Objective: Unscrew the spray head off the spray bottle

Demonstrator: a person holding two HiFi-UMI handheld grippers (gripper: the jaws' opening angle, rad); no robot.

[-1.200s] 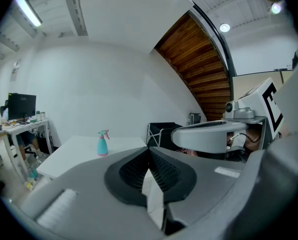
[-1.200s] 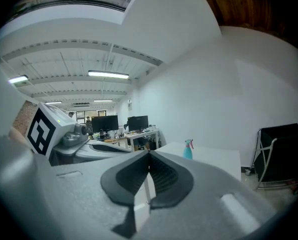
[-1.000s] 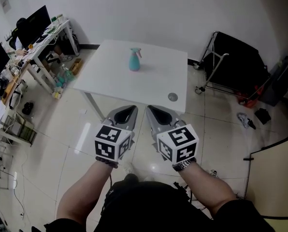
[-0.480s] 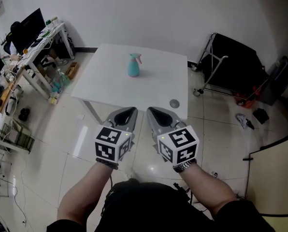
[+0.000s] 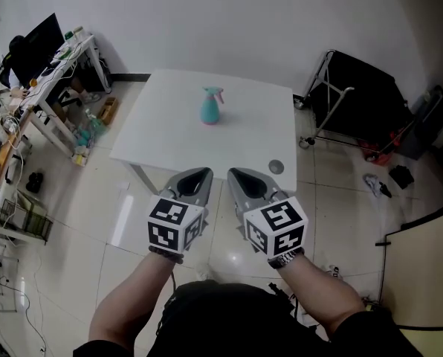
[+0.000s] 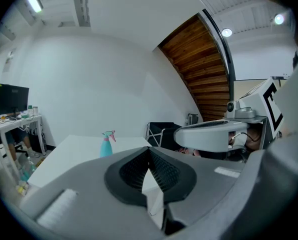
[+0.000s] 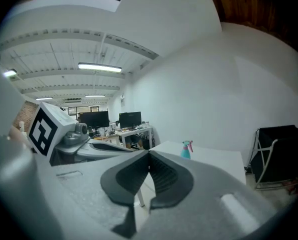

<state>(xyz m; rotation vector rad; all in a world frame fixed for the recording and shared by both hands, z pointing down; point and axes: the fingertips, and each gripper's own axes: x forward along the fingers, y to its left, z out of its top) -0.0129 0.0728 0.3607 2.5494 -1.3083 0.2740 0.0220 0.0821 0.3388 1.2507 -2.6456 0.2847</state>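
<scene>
A teal spray bottle [image 5: 210, 107] with a pink spray head stands upright on a white table [image 5: 169, 136], toward its far middle. It also shows small in the left gripper view [image 6: 106, 145] and the right gripper view [image 7: 186, 150]. My left gripper [image 5: 194, 178] and right gripper [image 5: 240, 177] are held side by side over the floor, short of the table's near edge and well apart from the bottle. Both are shut with nothing between their jaws.
A small round grey object [image 5: 276, 167] lies near the table's front right corner. Cluttered desks with monitors [image 5: 36, 50] stand at the left. A black cart on a metal frame [image 5: 359, 99] stands to the right of the table. Tiled floor surrounds the table.
The table and bottle have shifted slightly down and right in the head view as the view moved. Both grippers remain shut and side by side.
</scene>
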